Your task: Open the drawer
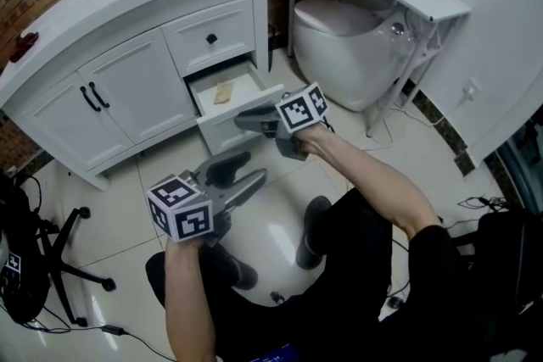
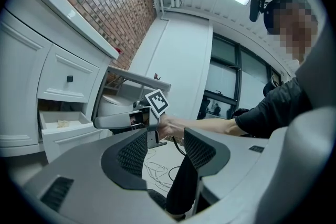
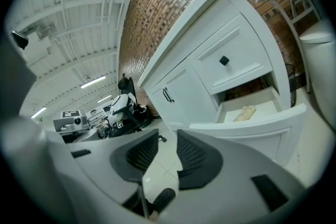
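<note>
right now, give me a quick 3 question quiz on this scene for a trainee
1. True or false: the lower drawer stands pulled out.
2. What lies inside it? A a cup; B a tan object; C nothing.
3. Fill in: the right gripper has its jaws ____, with nothing between them.

Key: 1 true; 2 B; 3 apart.
</note>
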Motion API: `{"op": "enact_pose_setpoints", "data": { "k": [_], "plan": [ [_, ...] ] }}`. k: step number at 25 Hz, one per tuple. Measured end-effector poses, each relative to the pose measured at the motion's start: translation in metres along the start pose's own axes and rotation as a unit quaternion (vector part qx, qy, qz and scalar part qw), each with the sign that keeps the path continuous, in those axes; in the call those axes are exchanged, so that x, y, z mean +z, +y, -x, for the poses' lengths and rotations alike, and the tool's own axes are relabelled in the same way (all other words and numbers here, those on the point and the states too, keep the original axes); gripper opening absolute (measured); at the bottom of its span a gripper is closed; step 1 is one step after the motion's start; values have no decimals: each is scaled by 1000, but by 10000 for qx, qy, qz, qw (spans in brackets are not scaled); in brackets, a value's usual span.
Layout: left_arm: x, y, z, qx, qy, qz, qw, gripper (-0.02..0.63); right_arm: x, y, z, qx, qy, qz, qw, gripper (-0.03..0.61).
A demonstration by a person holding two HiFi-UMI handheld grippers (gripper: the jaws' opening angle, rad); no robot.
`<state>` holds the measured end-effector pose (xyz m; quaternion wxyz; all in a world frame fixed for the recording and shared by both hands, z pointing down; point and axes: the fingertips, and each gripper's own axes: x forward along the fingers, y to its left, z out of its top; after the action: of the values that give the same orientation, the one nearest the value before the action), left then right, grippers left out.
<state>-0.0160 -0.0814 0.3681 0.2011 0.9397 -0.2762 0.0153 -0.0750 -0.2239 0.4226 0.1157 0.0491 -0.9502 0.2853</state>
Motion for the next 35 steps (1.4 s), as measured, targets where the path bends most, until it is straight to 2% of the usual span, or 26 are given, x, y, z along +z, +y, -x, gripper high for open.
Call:
{"op": "enact_pose_setpoints", "data": {
  "k": [13, 17, 21, 23, 29, 32, 35],
  "plan": [
    [-14, -53, -9, 36, 24, -69, 10000, 215, -20, 70, 35, 650, -41, 350, 9973, 124],
    [-20, -53, 10, -13, 455, -304, 9985, 215, -29, 85, 39, 728, -5, 401, 9965, 124],
    [-30, -35, 47, 407, 656, -282, 9966, 215, -35, 94, 45, 834, -2, 394, 9957, 124],
    [-33, -37, 53, 482, 798, -354, 9950, 215, -35, 98, 46, 901, -7, 419, 9951, 124],
    [-24, -60, 22, -4, 570, -245, 9981, 215, -37, 107, 43, 979, -48, 439, 9942, 124],
    [-29, -62, 1, -138, 478, -110, 9987, 215, -36, 105, 49, 848, -38, 608, 9945, 124],
    [-50, -66, -8, -145, 682, -63, 9975, 215, -38, 92, 55, 741, -77, 444, 9962, 119]
  ]
}}
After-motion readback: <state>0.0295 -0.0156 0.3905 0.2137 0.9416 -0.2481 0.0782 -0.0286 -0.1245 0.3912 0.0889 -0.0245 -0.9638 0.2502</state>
